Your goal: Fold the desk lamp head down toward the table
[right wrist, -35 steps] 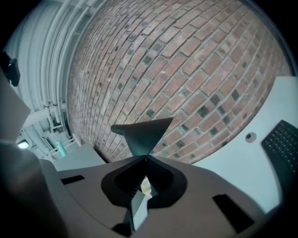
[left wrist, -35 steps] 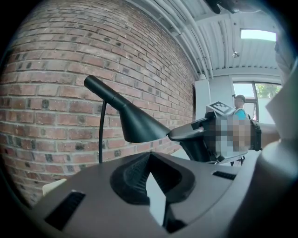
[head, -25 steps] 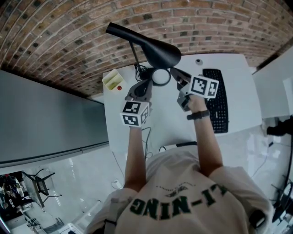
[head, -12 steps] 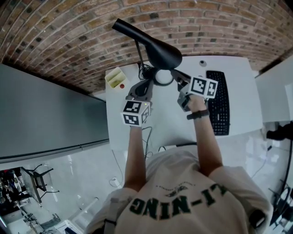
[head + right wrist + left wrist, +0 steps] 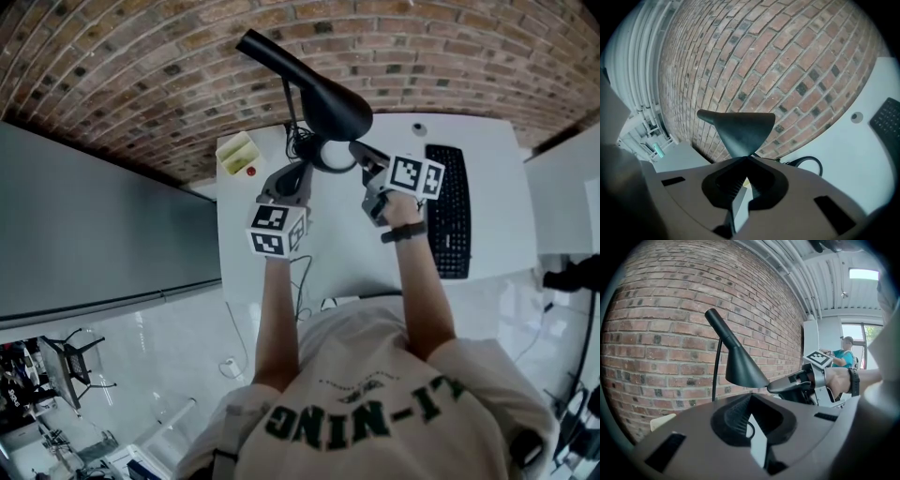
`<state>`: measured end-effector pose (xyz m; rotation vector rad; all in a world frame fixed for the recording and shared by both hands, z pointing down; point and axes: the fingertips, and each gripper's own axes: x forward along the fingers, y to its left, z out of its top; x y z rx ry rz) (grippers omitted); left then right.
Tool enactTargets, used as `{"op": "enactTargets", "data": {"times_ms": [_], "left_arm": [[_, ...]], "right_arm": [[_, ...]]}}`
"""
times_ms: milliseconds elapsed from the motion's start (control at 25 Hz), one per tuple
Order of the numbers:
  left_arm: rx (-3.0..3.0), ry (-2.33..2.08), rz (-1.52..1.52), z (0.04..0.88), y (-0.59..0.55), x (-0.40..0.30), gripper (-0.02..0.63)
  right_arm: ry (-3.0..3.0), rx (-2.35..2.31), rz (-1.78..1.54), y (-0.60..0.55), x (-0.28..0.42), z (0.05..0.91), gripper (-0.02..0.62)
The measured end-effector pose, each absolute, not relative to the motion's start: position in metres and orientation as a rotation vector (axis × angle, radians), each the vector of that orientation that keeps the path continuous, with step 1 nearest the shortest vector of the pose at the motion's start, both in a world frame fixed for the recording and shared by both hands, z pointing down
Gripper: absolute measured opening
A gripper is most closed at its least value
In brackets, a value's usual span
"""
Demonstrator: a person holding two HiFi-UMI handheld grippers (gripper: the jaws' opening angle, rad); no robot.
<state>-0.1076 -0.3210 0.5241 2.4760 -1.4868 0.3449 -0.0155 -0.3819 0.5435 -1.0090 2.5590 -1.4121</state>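
Observation:
A black desk lamp stands at the back of the white table (image 5: 487, 150), against the brick wall. Its cone-shaped head (image 5: 319, 89) (image 5: 738, 366) (image 5: 740, 129) sits on a thin stem (image 5: 289, 103) (image 5: 715, 376). My right gripper (image 5: 356, 147) (image 5: 747, 159) (image 5: 780, 387) is shut on the lower rim of the head's wide end. My left gripper (image 5: 300, 171) (image 5: 751, 399) is low by the lamp's round foot (image 5: 330, 156), jaws shut with nothing seen between them. The stem's lower end is hidden behind it.
A black keyboard (image 5: 448, 211) (image 5: 888, 119) lies right of my right gripper. A small yellow box (image 5: 236, 155) sits at the table's left back corner. Black cable (image 5: 298, 142) (image 5: 806, 161) coils behind the lamp's foot. A small round knob (image 5: 419, 128) sits near the wall.
The lamp head has tipped slightly, its narrow end higher against the wall, with the right gripper still at the rim. The left gripper has stayed put.

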Motion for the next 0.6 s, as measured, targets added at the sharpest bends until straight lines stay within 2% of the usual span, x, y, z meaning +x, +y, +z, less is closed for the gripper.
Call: {"op": "enactTargets", "data": {"times_ms": [600], "left_arm": [[2.437,-1.532,0.338,0.526,-0.314,-0.127,-0.002]], "right_arm": [[2.546,-0.954,-1.466,-0.387,-0.038,0.557,0.005]]}}
